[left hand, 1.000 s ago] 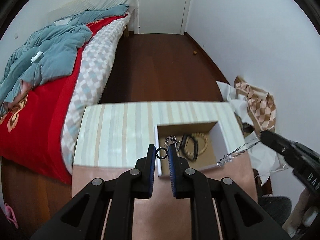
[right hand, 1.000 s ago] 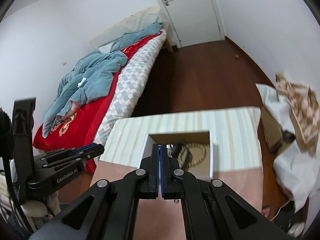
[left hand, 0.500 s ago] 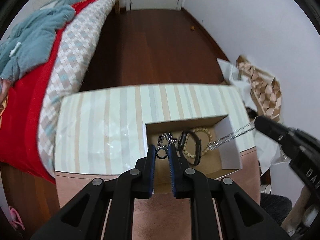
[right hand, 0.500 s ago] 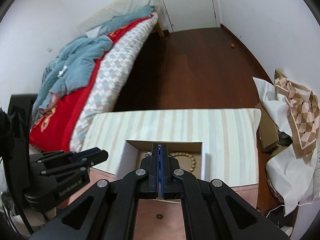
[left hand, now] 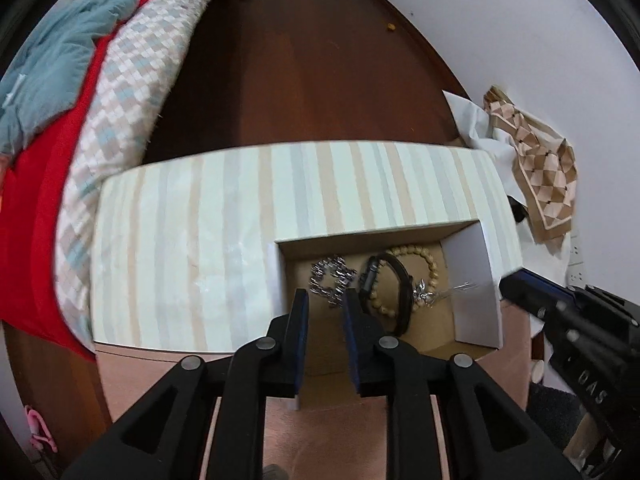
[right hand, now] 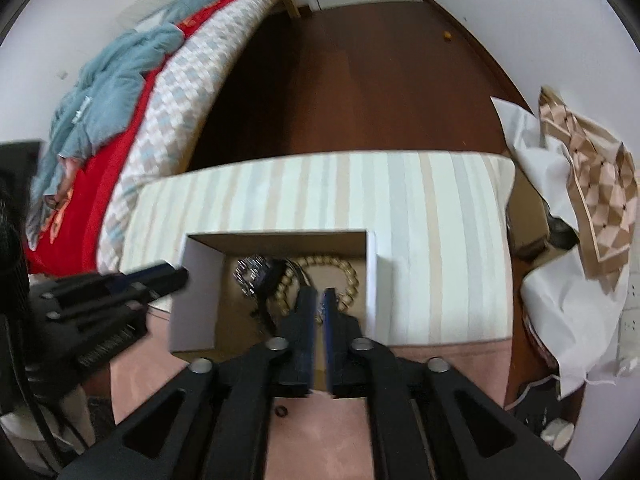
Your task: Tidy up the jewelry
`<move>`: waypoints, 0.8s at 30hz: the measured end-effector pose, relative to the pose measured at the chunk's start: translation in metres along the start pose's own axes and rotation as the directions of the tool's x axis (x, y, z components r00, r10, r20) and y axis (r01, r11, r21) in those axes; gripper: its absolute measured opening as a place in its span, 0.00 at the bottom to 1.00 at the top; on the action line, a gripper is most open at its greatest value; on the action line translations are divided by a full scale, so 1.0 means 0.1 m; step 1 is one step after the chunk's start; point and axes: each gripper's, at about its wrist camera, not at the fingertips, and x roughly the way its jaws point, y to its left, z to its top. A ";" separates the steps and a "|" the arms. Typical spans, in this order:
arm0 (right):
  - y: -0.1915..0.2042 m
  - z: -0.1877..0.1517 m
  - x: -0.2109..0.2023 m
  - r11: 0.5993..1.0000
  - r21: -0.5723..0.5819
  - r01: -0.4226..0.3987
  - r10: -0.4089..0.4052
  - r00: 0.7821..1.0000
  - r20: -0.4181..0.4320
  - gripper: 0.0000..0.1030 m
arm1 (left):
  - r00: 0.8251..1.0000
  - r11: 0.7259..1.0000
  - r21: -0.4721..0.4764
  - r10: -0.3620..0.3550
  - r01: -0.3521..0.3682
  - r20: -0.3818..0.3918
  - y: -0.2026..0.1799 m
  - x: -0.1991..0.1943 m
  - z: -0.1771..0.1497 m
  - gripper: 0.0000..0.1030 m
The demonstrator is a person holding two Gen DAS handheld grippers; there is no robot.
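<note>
Looks like the drop-off step: letting pieces go into the open cardboard box (left hand: pixel 470 276). Got the left gripper (left hand: pixel 324 300) pointing steeply down over the near-left corner of the box, jaws just opening to a modest gap, nothing between the blue pads. Same story with the right gripper (right hand: pixel 318 296) over the right half of the box: jaws opening too, gap narrower. Hard to call the silver chain (left hand: pixel 434 298) free of those pads through the blur, but it seems to lie on the box floor under the tips.

To do this well:
- Keep both tips low inside the box walls until fully open.
- Lift straight up, slowly, to avoid snagging a link and dragging it back out.
- Steer clear of the white side walls. Thin card, easy to nudge.

Inside the box, left to right:
- a clumpy silver link bracelet (left hand: pixel 332 276)
- a smooth dark band (left hand: pixel 400 284)
- a loop of round pale wooden beads (left hand: pixel 430 258)
- the thin, twisted, glittery chain

Raw brown card on the box floor, white on the walls. Also spotted a small black ring (right hand: pixel 281 412) outside the box, on the matte pink tabletop (left hand: pixel 160 376) just off its near edge. Probably next in line.
</note>
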 end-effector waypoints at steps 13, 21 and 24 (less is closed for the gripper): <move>0.02 -0.36 -0.02 0.981 -0.044 0.189 -0.190 0.982 -0.018 0.95 | 0.977 0.983 -0.018 0.185 -0.184 0.105 0.18 -0.16 -0.35 0.96; 0.08 -0.56 -0.23 0.968 -0.042 0.248 -0.247 0.969 0.031 1.00 | 0.966 0.975 -0.069 0.218 -0.210 0.138 0.25 -0.31 -0.65 0.97; 0.11 -0.62 -0.40 0.969 -0.031 0.244 -0.242 0.969 0.058 1.00 | 0.966 0.978 -0.083 0.202 -0.191 0.159 0.24 -0.47 -0.76 0.98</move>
